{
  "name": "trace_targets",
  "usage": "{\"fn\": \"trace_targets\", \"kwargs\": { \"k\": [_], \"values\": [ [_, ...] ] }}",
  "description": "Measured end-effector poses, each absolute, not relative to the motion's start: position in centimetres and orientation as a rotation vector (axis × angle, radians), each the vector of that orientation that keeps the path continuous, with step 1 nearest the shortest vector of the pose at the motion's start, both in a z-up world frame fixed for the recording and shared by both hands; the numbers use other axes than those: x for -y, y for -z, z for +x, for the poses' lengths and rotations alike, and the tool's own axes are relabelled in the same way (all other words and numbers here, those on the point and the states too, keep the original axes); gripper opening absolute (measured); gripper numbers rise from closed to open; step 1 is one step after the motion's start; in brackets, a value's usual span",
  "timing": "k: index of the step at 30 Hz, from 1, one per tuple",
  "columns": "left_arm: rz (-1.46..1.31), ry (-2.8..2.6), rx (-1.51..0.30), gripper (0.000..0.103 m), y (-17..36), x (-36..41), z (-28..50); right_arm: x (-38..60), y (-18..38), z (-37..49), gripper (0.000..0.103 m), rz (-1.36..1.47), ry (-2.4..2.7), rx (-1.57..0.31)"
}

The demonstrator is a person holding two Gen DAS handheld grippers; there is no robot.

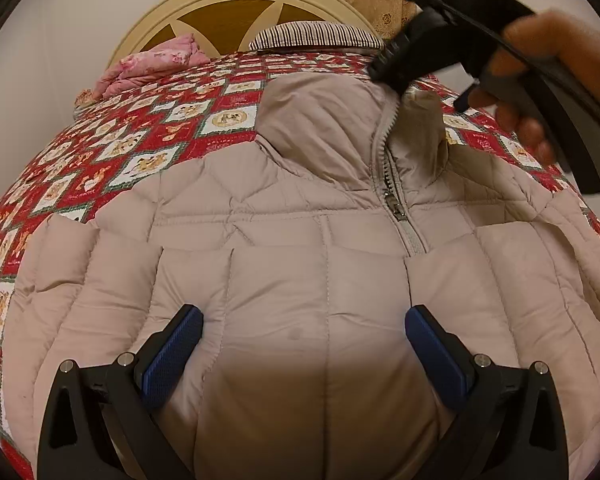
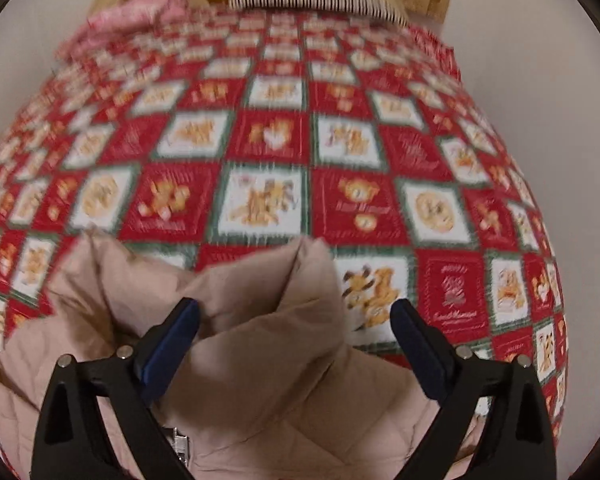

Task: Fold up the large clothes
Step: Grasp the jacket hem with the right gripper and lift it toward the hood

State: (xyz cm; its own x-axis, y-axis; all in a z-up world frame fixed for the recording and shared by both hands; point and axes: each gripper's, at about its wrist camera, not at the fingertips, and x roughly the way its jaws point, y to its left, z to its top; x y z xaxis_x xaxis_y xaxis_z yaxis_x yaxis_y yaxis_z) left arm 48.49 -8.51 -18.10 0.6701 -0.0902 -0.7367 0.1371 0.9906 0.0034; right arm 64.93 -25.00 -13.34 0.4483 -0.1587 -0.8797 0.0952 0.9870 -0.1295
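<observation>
Quilted bed [image 1: 148, 128] bears jacket [image 1: 300, 240] beneath both open tongs [image 1: 304, 344].

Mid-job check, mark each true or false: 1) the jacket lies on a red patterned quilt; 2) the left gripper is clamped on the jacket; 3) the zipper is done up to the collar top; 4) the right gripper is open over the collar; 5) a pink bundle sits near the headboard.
1) True: the beige puffer jacket lies on the red quilt.
2) False: the left gripper is open, gripping nothing.
3) False: the zipper is open at the collar.
4) True: the right gripper is open.
5) True: the pink bundle lies by the headboard.
</observation>
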Motion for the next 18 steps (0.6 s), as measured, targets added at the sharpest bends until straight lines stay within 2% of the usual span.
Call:
{"fn": "trace_targets", "kwargs": {
  "k": [1, 2, 4, 7, 9, 15, 17, 18],
  "values": [
    [0.059, 0.129, -0.826, 0.102, 18.1, 8.4, 48.5, 25.4, 13.7, 64.8, 0.076, -0.042, 0.149, -1.107],
    [0.057, 0.129, -0.826, 0.102, 18.1, 8.5, 48.5, 26.1, 14.0, 64.3, 0.07, -0.006, 0.133, -1.121],
    [0.054, 0.13, -0.824, 0.102, 18.1, 8.4, 48.5, 27.3, 14.0, 62.3, 0.047, 0.015, 0.127, -1.109],
    [0.053, 0.131, -0.823, 0.102, 18.1, 8.4, 48.6, 28.1, 14.3, 58.9, 0.03, 0.017, 0.092, -1.101],
    [0.052, 0.132, -0.823, 0.102, 18.1, 8.2, 48.6, 29.0, 15.2, 57.6, 0.026, 0.027, 0.093, -1.109],
    [0.047, 0.132, -0.819, 0.102, 18.0, 8.0, 48.5, 30.8, 16.9, 55.0, 0.024, 0.088, 0.06, -1.1],
    [0.048, 0.131, -0.818, 0.102, 18.0, 8.0, 48.5, 30.7, 16.6, 54.4, 0.031, 0.079, 0.05, -1.097],
    [0.047, 0.131, -0.818, 0.102, 18.0, 8.0, 48.5, 30.8, 16.0, 54.0, 0.041, 0.067, 0.054, -1.095]
  ]
}}
